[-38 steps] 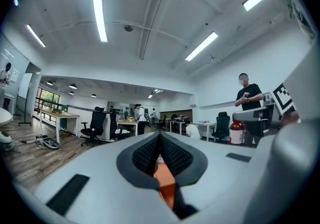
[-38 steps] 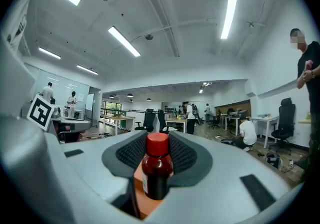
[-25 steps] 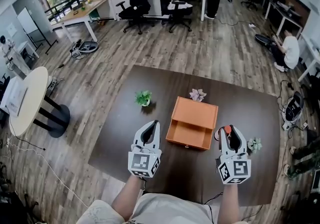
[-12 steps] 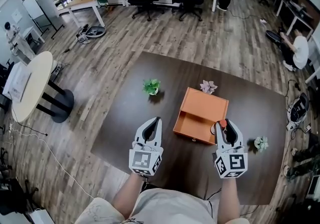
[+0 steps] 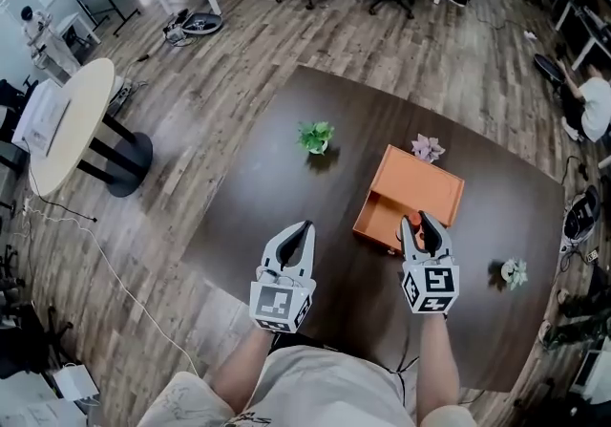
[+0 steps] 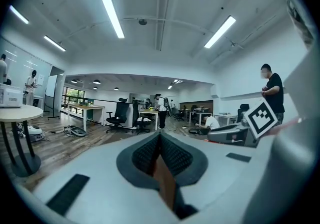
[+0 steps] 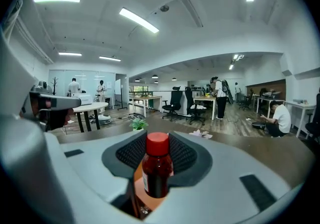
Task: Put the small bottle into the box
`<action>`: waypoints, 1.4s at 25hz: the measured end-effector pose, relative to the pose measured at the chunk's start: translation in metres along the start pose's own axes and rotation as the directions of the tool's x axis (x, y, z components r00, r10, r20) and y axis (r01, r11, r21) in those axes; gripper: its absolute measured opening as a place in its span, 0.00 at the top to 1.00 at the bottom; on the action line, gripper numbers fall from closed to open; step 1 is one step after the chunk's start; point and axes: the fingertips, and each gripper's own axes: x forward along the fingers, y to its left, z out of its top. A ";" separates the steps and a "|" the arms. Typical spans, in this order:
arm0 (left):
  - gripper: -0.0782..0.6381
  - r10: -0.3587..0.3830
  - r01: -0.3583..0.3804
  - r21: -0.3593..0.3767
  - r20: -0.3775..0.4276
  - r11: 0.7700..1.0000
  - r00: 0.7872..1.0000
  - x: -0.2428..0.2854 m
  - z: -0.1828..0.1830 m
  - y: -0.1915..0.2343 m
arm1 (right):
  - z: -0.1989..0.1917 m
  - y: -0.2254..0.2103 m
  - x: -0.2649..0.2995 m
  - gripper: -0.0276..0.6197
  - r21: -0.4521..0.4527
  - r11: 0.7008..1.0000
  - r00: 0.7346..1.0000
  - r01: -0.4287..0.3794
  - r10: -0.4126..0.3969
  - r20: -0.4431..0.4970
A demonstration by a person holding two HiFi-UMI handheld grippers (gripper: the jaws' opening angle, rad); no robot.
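The small bottle [image 7: 157, 167], dark red with a red cap, stands upright between the pads of my right gripper [image 7: 159, 155], which is shut on it. In the head view the right gripper [image 5: 418, 226] hovers over the near edge of the orange box [image 5: 427, 185], at the open compartment [image 5: 380, 218]; the jaws mostly hide the bottle there. A patch of the orange box [image 7: 145, 195] shows just below the bottle. My left gripper [image 5: 298, 235] hangs over the dark table [image 5: 272, 191], left of the box. Its jaws [image 6: 161, 155] are shut with nothing between them.
A green potted plant [image 5: 315, 137] stands on the table beyond the left gripper. A pink succulent [image 5: 428, 146] sits behind the box, and a pale plant [image 5: 515, 272] is near the right edge. A round white table [image 5: 67, 134] stands on the floor at left.
The right gripper with the bottle has moved left and forward, from beside the box to over its open near edge. The left gripper has hardly moved over the table.
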 end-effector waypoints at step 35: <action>0.89 0.002 -0.002 0.003 -0.036 1.000 0.999 -0.011 -0.012 0.012 | -0.078 0.019 0.060 0.75 -0.047 0.998 0.981 -0.038 0.029 -0.191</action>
